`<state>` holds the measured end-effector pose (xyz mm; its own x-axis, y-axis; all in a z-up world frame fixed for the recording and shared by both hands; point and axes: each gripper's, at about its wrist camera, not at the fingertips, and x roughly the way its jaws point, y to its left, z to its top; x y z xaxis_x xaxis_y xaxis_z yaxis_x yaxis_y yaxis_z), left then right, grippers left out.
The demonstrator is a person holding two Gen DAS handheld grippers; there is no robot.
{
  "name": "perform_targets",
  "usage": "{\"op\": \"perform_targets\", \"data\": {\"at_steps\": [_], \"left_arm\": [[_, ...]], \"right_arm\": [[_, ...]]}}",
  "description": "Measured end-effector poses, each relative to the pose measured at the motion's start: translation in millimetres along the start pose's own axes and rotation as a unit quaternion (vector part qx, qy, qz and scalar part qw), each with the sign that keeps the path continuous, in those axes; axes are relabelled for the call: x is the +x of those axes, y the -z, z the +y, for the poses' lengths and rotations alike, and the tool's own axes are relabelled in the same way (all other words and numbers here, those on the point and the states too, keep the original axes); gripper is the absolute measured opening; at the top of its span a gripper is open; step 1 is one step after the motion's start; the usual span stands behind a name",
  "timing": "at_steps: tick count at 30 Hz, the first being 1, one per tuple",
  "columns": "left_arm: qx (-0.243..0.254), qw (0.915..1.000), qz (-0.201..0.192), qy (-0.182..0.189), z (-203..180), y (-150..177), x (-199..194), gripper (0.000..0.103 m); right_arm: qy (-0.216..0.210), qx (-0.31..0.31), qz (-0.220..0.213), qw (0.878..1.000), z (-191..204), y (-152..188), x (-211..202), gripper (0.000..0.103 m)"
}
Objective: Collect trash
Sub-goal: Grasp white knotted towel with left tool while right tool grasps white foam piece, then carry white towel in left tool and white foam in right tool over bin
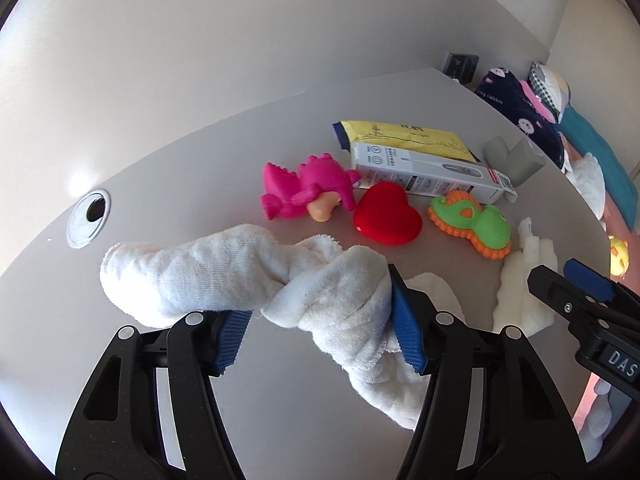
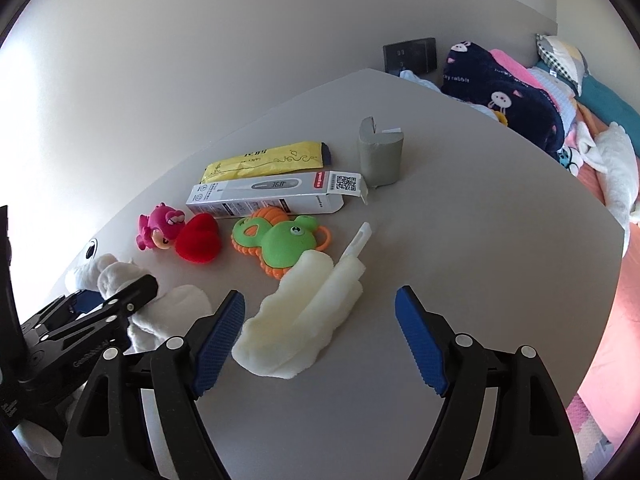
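The cloth [image 1: 248, 276] covers the left gripper's [image 1: 320, 320] left pad tip, and its tail hangs behind the right finger. The yellow packet [image 1: 404, 136] lies partly behind the box [image 1: 428, 176]. Print on both is too small to read.

The thermometer box [image 2: 276, 196] shows "36.8" on its pictured display, with a QR code at its 3 o'clock end. The navy blanket [image 2: 504, 100] reads "lucky rabbit". The left gripper [image 2: 94, 312] body reads "GenRobot"; the right gripper [image 1: 592, 292] shows "DAS".
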<state>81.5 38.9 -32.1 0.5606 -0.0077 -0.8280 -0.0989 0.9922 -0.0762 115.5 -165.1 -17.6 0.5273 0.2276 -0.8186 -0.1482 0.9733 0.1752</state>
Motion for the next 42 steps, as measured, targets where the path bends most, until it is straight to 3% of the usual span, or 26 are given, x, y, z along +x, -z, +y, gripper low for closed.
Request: {"op": "perform_targets", "data": {"at_steps": [5,10,20,23,42], "left_arm": [[-0.011,0.9998,-0.010,-0.014,18,2,-10,0.061],[-0.033,0.9994,-0.007,-0.005,29,5,-10,0.061],[-0.016,0.9998,0.001,-0.008,21,8,-6,0.061],[-0.012,0.9999,-0.002,0.000,19,8,-9,0.061],[0.051,0.9977,-0.024,0.036,-37,15,-43,0.061]], "right_arm": [[0.010,0.008,0.003,1.000,0,0,15,0.078],[0.008,0.021,-0.001,1.000,-4,1,25,0.078],[-0.005,0.010,0.037,0.999,-3,1,31,0.034],[-0.022,0.019,0.043,0.999,-6,1,24,0.027],[-0.001,0.028,-0.033,0.999,-43,13,-65,0.026]]}}
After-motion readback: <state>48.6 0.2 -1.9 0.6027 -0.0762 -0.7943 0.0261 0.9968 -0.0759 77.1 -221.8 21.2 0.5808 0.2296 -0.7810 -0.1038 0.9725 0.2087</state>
